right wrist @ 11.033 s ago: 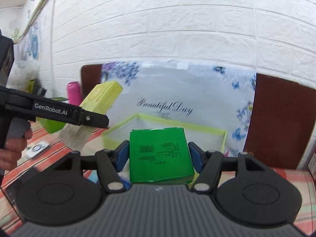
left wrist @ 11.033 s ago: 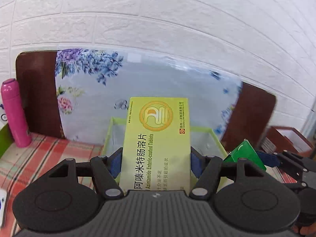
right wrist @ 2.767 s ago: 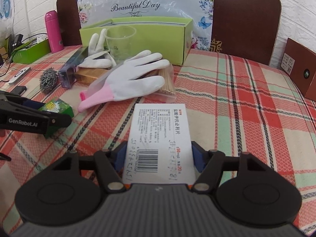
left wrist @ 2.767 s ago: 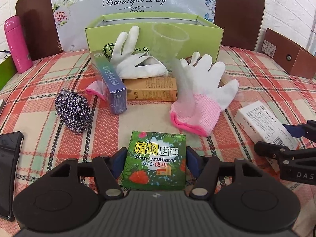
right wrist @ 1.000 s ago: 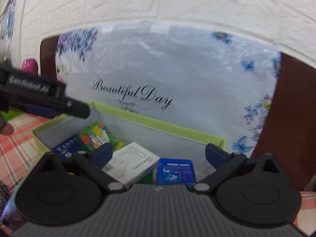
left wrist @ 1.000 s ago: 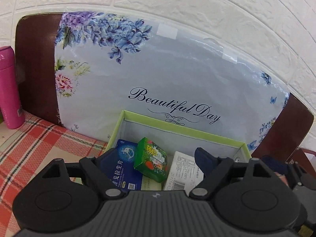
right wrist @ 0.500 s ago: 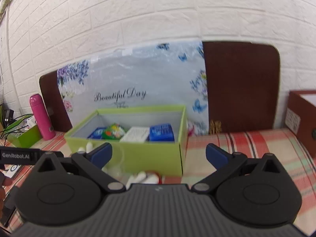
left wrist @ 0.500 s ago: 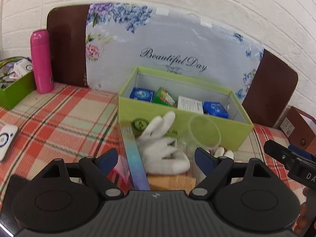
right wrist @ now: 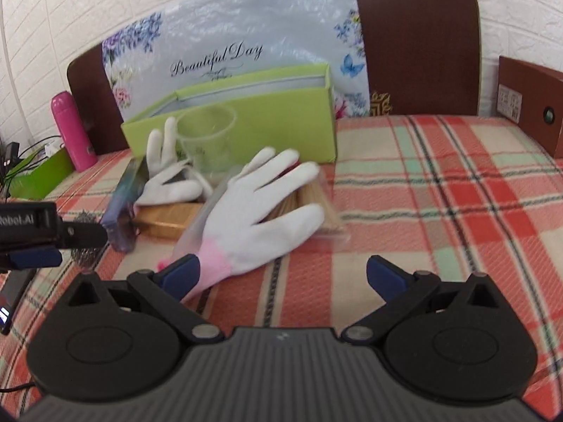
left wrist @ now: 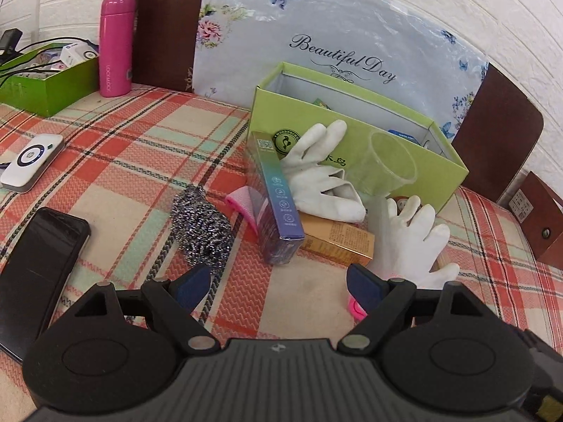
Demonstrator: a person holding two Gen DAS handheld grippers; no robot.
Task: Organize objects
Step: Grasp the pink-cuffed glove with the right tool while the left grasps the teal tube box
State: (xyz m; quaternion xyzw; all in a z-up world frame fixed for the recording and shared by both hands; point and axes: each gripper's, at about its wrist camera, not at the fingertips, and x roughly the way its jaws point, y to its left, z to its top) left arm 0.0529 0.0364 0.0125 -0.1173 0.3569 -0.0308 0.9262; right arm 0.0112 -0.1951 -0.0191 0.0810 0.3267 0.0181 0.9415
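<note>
Left wrist view: the left gripper hangs low over the plaid cloth with its blue-padded jaws spread wide and nothing between them. Just beyond lie a crinkly steel scourer, a long glossy purple carton, a gold carton and two soft white knit gloves with pink cuffs, the far glove resting against the matte green box, the near glove to the right. A clear plastic cup stands before the box wall. A smooth pink flask is upright far left; a black phone lies flat near left. In the right wrist view the right gripper is likewise wide and empty, above the near glove's cuff, and a clear bag of pale sticks lies under that glove. Half a second ago both cameras were higher and looked down into the box at the small cartons; now they sit lower and nearer the clutter, and only slivers of the contents show over the rim.
</note>
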